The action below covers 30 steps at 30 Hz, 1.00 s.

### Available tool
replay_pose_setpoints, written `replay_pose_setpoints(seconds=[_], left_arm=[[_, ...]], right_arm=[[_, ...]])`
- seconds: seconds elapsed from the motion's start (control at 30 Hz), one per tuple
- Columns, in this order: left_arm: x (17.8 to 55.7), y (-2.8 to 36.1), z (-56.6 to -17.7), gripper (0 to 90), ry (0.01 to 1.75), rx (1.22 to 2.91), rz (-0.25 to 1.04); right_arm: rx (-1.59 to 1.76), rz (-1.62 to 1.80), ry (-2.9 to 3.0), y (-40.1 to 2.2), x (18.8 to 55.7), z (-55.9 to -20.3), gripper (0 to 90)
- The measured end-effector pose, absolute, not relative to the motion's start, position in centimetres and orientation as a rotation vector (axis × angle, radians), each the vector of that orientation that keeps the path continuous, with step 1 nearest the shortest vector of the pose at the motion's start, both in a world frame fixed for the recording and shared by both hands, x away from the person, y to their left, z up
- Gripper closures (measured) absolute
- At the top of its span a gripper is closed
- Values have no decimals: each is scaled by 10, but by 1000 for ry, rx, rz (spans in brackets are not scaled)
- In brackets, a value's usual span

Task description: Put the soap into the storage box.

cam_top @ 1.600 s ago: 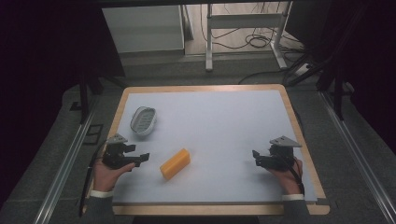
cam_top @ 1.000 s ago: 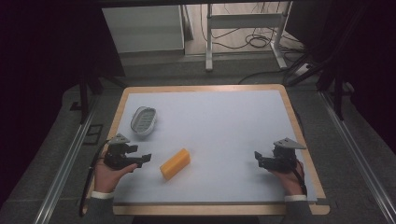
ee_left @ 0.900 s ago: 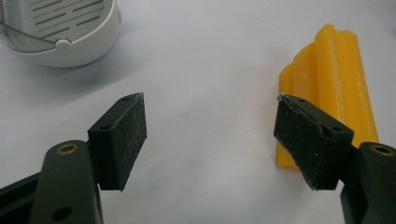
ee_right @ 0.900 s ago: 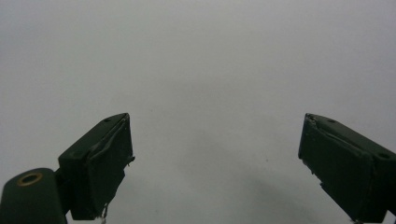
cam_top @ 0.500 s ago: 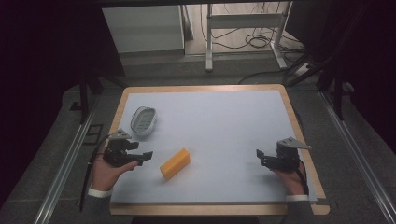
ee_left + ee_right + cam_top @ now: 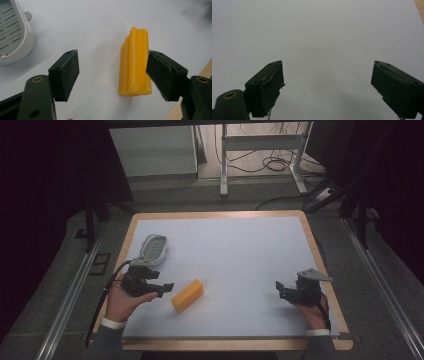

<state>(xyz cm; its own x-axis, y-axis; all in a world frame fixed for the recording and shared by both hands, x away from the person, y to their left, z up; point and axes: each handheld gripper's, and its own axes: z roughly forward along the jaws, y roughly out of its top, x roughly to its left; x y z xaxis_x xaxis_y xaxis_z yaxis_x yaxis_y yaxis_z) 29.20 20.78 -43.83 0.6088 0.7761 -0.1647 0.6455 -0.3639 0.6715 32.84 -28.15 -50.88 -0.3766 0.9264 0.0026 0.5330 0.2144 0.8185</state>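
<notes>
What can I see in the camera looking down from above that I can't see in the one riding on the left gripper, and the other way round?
The high view alone takes in the whole table, the person's two hands, the right gripper at the far side and the floor with cables behind.

The left gripper view alone shows close detail: the ridges along the yellow block, the slots in the grey dish, and the left gripper with its jaws wide apart, one close beside the block.

Both show the block, the dish and the left gripper, on the white table top.

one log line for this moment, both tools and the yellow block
left tool: open, jaws either side of yellow block, not gripping | right tool: open, holding nothing | soap dish: beyond left tool
</notes>
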Motion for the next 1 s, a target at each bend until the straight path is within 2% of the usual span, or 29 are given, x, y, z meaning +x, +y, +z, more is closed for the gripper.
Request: replay_pose_setpoints(seconds=[0.87, 1.0], left_arm=[[297, 164, -455, 256, 1051, 2225, 144], [298, 155, -459, 261, 1043, 2270, 164]], right_arm=[[1334, 994, 2007, -276, 328, -511, 109], [1334, 995, 2005, -276, 328, -511, 109]])
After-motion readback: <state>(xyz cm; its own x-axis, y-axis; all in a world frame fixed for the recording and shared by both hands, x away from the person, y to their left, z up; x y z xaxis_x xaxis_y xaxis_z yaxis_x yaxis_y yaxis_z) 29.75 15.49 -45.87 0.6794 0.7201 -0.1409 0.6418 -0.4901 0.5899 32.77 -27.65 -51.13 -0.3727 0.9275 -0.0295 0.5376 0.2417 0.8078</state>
